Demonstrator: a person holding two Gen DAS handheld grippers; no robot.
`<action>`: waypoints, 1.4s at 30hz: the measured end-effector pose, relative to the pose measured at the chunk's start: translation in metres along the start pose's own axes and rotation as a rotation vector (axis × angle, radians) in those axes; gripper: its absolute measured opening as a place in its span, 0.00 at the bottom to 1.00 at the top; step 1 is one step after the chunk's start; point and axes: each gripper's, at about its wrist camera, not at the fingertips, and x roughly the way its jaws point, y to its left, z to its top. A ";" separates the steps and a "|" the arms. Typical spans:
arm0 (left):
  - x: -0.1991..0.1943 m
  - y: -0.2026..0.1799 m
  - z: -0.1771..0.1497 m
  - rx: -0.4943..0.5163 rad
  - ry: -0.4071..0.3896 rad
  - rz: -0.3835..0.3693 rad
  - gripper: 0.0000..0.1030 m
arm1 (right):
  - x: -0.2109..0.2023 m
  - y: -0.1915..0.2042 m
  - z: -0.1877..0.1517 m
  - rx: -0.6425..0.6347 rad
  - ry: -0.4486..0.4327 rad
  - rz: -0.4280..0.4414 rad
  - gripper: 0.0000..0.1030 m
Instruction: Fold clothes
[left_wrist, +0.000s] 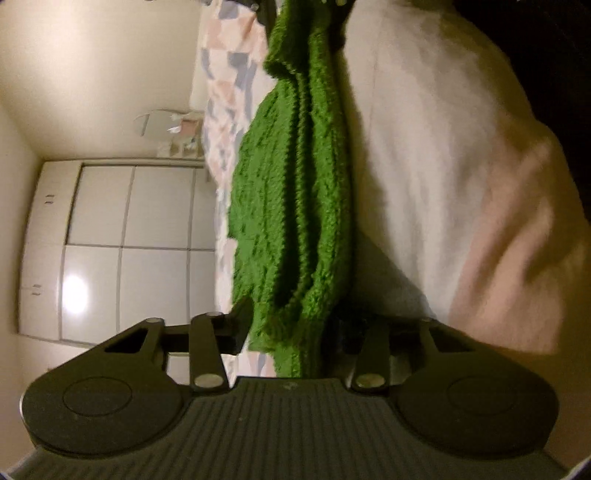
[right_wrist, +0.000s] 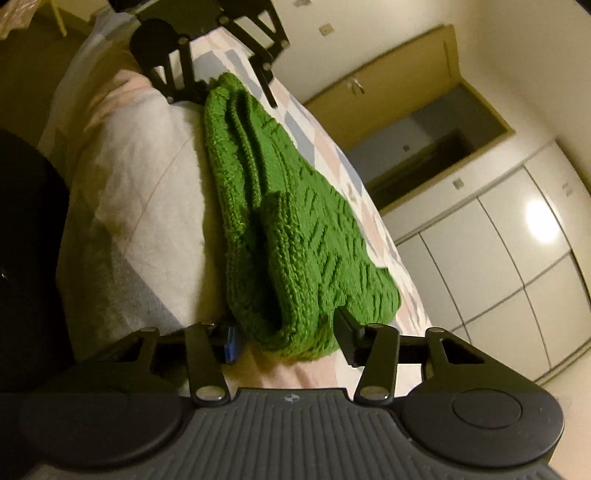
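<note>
Left wrist view: a green knitted sweater (left_wrist: 291, 206), bunched into thick folds, stretches from the left gripper (left_wrist: 291, 332) at 6 o'clock up toward 12 o'clock. Its near end sits between the two fingers. The finger (left_wrist: 242, 325) at 9 o'clock of the knit touches the wool; the other is lost in shadow behind the folds, so the hold looks like a narrow pinch on the sweater's edge. The garment lies along a bed (left_wrist: 424, 166) covered in pale cloth at 3 o'clock, with a patterned quilt (left_wrist: 225, 85) at 11 o'clock. White wardrobe doors (left_wrist: 129, 243) fill the 9 o'clock side.

Right wrist view: the same sweater (right_wrist: 295, 229) runs from the right gripper (right_wrist: 288, 338) at 6 o'clock to the left gripper (right_wrist: 221, 92) at 12 o'clock, which grips its far end. The near end bulges between the right gripper's fingers (right_wrist: 345, 332), both pressing against the wool, jaws set partly apart around the thick roll. The quilt (right_wrist: 325, 147) shows at 2 o'clock of the sweater, wardrobe doors (right_wrist: 517, 258) at 3 o'clock.
</note>
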 end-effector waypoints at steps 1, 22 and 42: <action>0.004 0.000 0.001 0.014 0.004 -0.015 0.20 | 0.002 0.000 0.000 -0.009 -0.007 0.002 0.41; -0.079 0.065 0.099 -0.424 0.032 -0.187 0.13 | -0.089 -0.071 -0.002 0.171 -0.005 0.125 0.14; -0.002 0.188 0.038 -0.882 0.077 -0.306 0.17 | 0.003 -0.210 0.006 0.477 -0.001 0.369 0.16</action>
